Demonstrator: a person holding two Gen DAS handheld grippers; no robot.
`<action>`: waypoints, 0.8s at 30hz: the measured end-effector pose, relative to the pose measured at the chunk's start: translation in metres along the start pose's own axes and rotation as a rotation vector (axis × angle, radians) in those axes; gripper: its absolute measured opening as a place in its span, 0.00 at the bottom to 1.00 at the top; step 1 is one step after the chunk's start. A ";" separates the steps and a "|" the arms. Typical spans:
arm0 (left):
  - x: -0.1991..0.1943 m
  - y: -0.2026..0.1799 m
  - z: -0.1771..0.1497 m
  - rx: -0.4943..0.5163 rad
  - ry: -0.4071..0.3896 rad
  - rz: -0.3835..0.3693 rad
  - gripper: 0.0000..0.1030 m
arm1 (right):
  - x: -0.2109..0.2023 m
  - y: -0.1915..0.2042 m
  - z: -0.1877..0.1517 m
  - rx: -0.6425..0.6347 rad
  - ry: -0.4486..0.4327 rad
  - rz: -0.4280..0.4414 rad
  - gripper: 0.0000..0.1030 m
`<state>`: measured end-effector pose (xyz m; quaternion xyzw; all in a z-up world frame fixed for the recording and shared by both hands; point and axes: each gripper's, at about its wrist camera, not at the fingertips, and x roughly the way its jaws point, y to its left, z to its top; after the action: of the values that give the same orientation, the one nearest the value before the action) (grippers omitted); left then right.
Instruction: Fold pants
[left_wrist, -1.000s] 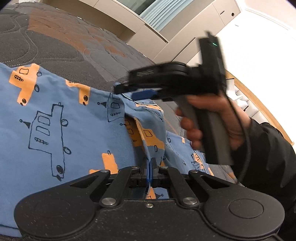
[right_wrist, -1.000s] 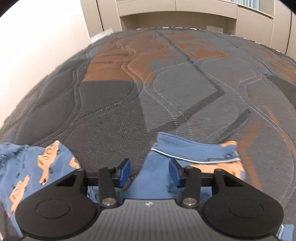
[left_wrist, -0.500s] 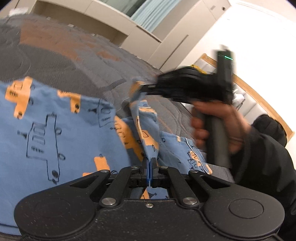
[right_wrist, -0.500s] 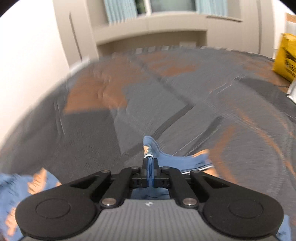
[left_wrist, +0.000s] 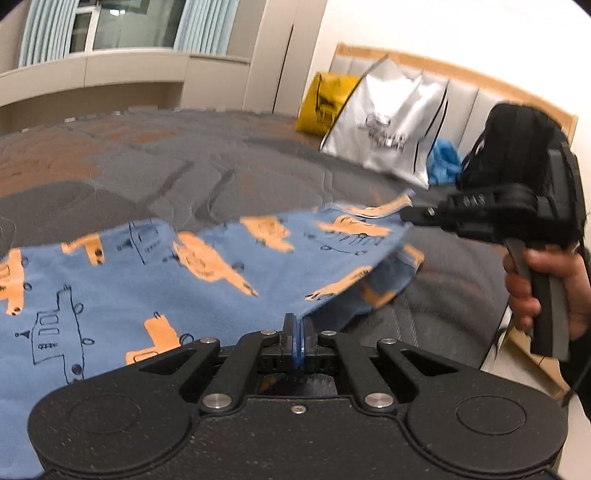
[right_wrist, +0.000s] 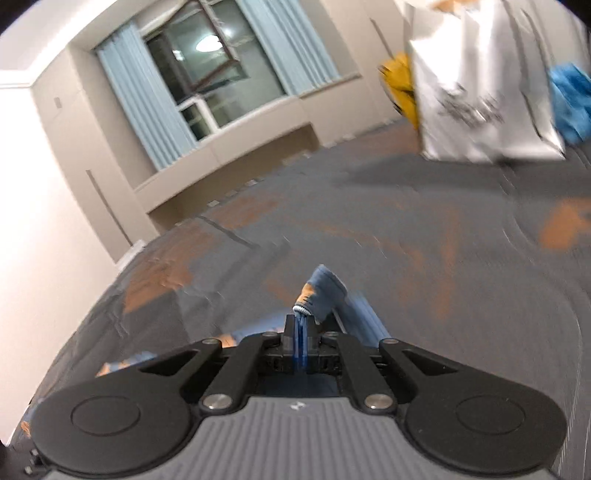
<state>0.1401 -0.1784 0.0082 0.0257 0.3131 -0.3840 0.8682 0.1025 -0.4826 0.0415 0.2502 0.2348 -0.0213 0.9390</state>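
Observation:
Blue pants (left_wrist: 155, 280) printed with orange and outlined vehicles lie spread over the quilted grey and orange bed (left_wrist: 166, 166). My left gripper (left_wrist: 297, 326) is shut on the near edge of the fabric. In the left wrist view my right gripper (left_wrist: 406, 214), held by a hand (left_wrist: 546, 291), is shut on a far corner of the pants and holds it stretched above the bed. In the right wrist view my right gripper (right_wrist: 301, 325) pinches a bunched blue hem (right_wrist: 325, 291); the rest of the pants is hidden under the gripper body.
A white printed bag (left_wrist: 388, 122), a yellow bag (left_wrist: 325, 103) and a blue bundle (left_wrist: 443, 162) lean against the headboard (left_wrist: 461, 74) at the far right. A beige window bench (left_wrist: 110, 77) runs along the bed's far side.
My right gripper has closed on the pants' corner and swept right, pulling the leg out flat and taut. The left gripper, still shut on the fabric, shifted and rolled, so the view swung toward the headboard.

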 end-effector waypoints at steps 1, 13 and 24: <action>0.001 0.001 -0.001 0.003 0.009 0.005 0.00 | 0.001 -0.009 -0.007 0.018 0.012 -0.002 0.02; 0.005 -0.001 -0.007 -0.033 0.034 0.034 0.05 | 0.006 -0.038 -0.032 0.085 0.021 0.054 0.46; 0.003 -0.008 -0.005 -0.019 0.012 0.047 0.05 | -0.003 -0.039 -0.026 0.074 -0.123 -0.057 0.07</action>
<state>0.1332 -0.1848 0.0039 0.0273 0.3213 -0.3602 0.8754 0.0820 -0.5047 0.0048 0.2761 0.1828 -0.0722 0.9408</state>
